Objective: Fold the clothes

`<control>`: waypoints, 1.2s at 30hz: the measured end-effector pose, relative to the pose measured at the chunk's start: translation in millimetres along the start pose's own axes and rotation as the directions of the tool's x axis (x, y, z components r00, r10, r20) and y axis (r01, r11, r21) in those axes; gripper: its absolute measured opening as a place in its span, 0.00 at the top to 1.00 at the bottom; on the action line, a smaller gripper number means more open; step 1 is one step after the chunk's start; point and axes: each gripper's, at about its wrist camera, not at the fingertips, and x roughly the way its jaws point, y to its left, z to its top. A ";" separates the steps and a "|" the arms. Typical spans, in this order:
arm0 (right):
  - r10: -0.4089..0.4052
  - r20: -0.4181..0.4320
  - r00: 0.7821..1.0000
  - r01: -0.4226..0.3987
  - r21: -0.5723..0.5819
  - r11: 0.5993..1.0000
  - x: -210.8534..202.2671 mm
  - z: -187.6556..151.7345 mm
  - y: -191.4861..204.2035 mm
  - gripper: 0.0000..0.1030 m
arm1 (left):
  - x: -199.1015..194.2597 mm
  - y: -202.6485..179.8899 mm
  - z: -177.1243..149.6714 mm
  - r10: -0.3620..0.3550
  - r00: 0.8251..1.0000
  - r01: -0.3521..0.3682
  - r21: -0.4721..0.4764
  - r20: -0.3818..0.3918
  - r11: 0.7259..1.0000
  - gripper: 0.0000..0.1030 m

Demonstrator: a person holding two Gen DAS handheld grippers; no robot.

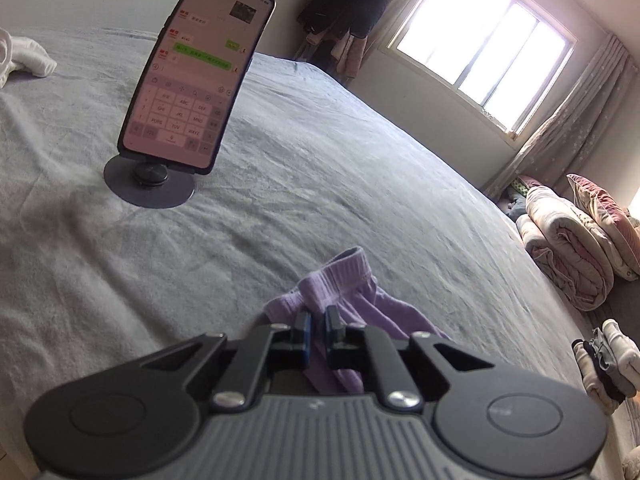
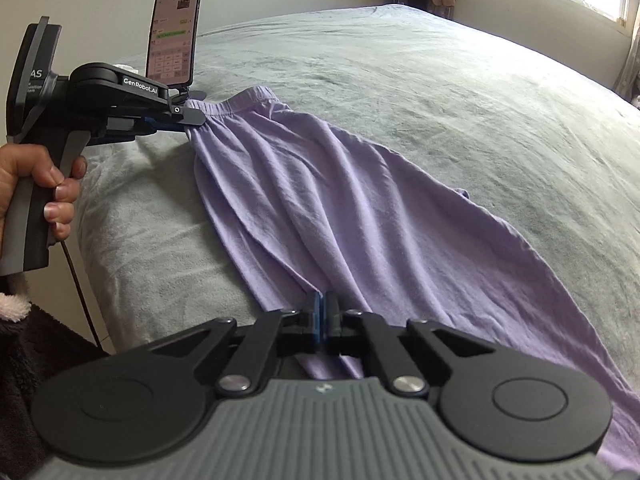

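Note:
A pair of lilac trousers (image 2: 320, 208) lies stretched along the near side of a grey bed (image 2: 460, 80). My left gripper (image 1: 318, 316) is shut on the elastic waistband (image 1: 344, 268), which bunches up just ahead of its fingers. From the right wrist view the left gripper (image 2: 192, 118) shows at the far left, held by a hand (image 2: 48, 188), pinching the waistband corner. My right gripper (image 2: 323, 300) is shut on the leg end of the trousers, the cloth running under its fingers.
A lit phone (image 1: 196, 72) stands on a round base (image 1: 150, 188) at the middle of the bed. White cloth (image 1: 24, 56) lies far left. Rolled quilts (image 1: 568, 240) and folded clothes (image 1: 608, 360) sit at the right. A window (image 1: 484, 44) is beyond.

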 end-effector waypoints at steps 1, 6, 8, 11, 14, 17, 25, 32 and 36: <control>0.007 0.000 1.000 -0.007 0.004 1.000 -1.4 0.5 -0.3 0.99 | -0.6 0.2 0.8 0.003 1.000 -0.003 0.004 0.006 1.000 0.94; 0.090 0.000 0.996 -0.090 0.036 0.995 -13.2 3.3 2.6 0.99 | -6.4 3.9 5.8 0.036 0.999 -0.036 0.006 0.033 0.999 0.95; 0.115 -0.007 0.993 -0.114 0.036 0.993 -14.8 2.6 6.4 0.99 | -3.9 6.9 6.5 0.057 0.998 -0.058 0.005 0.022 0.998 0.95; 0.125 -0.031 0.992 -0.124 0.025 0.992 -8.1 0.0 12.5 0.99 | 2.9 11.0 3.4 0.094 0.995 -0.094 0.007 -0.016 0.996 0.95; 0.122 -0.053 0.991 -0.121 0.023 0.992 2.6 -4.0 13.6 0.98 | 7.3 13.4 0.8 0.101 0.994 -0.101 -0.003 -0.045 0.995 0.93; 0.128 -0.044 0.991 -0.126 0.054 0.991 -1.2 1.2 2.9 0.87 | -1.0 10.5 3.8 0.081 0.997 -0.081 -0.005 -0.020 0.997 0.89; 0.127 -0.008 0.992 -0.125 0.138 0.983 -15.1 19.6 -33.0 0.65 | -28.7 -10.8 12.8 0.051 0.993 -0.059 0.076 0.109 0.995 0.68; 0.032 0.012 0.999 -0.034 0.182 0.983 -13.9 38.9 -82.3 0.65 | -1.5 -45.8 -1.2 -0.109 0.994 0.106 0.182 0.007 0.978 0.68; -0.010 -0.006 1.000 0.011 0.204 0.979 -12.9 39.6 -109.7 0.65 | 21.0 -67.0 -12.9 -0.178 0.981 0.190 0.222 -0.077 0.956 0.68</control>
